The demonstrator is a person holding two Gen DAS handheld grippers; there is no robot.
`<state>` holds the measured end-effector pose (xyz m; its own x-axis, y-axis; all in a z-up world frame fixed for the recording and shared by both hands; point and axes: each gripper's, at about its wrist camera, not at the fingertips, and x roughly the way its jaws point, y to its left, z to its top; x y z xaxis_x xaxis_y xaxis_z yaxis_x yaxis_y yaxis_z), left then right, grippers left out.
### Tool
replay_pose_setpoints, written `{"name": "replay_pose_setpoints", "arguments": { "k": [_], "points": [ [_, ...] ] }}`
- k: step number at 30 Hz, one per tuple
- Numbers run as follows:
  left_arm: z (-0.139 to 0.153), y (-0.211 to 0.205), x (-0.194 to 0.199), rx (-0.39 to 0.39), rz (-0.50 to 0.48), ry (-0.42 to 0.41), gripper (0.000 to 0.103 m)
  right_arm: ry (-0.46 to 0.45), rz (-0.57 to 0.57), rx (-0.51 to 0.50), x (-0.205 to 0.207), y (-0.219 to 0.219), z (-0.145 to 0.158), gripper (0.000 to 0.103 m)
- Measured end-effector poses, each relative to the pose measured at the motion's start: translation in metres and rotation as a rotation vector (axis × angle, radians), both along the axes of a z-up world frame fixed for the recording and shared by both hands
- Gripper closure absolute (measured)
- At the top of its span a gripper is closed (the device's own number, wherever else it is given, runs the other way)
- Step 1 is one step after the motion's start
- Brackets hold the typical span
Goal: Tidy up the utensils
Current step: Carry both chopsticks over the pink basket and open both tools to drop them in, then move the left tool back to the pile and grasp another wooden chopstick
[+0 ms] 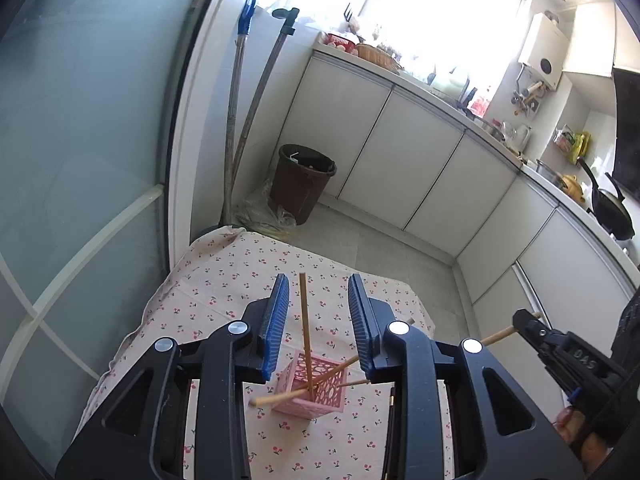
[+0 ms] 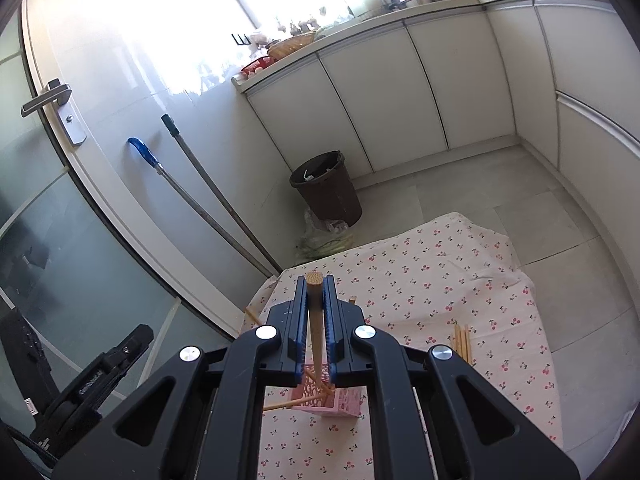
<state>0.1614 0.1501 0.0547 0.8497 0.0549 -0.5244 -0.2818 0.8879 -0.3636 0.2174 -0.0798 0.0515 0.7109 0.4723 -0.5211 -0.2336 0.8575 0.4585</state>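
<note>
- The left gripper point(image 1: 316, 320) stands open, nothing pressed; one upright chopstick point(image 1: 306, 336) rises between its ribbed blue pads.
- The right gripper point(image 2: 316, 312) is clamped on a round wooden chopstick point(image 2: 315, 304) above the pink lattice holder point(image 2: 344, 402).
- Risk: the light plastic holder, already stuffed with leaning sticks, could tip on the cherry-print cloth point(image 2: 440, 280).

Both wrist cameras look forward and downward along their tongs, close above the surface point(image 1: 224, 280). Each faces the far edge, sharing the pink basket point(image 1: 316, 388), brown bin point(image 2: 328, 188) and white cabinets point(image 2: 368, 88).
</note>
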Motion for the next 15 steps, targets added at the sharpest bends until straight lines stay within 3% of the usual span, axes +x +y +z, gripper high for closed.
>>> {"name": "replay_pose_setpoints", "arguments": {
  "k": [7,9,11,15],
  "points": [
    [-0.01,0.0,0.007,-0.012,-0.018,0.041,0.071,0.026,-0.001,-0.012,0.019,0.026,-0.023,0.094],
    [-0.013,-0.002,0.008,-0.005,-0.023,0.055,0.071,0.061,0.033,-0.001,0.027,0.035,-0.037,0.089],
    [-0.016,-0.006,0.009,0.005,-0.038,0.069,0.07,0.088,0.047,-0.008,0.027,0.042,-0.047,0.076],
    [-0.016,-0.02,0.006,0.061,-0.058,0.071,0.068,0.052,0.059,-0.082,0.009,0.048,-0.041,0.074]
  ]
}}
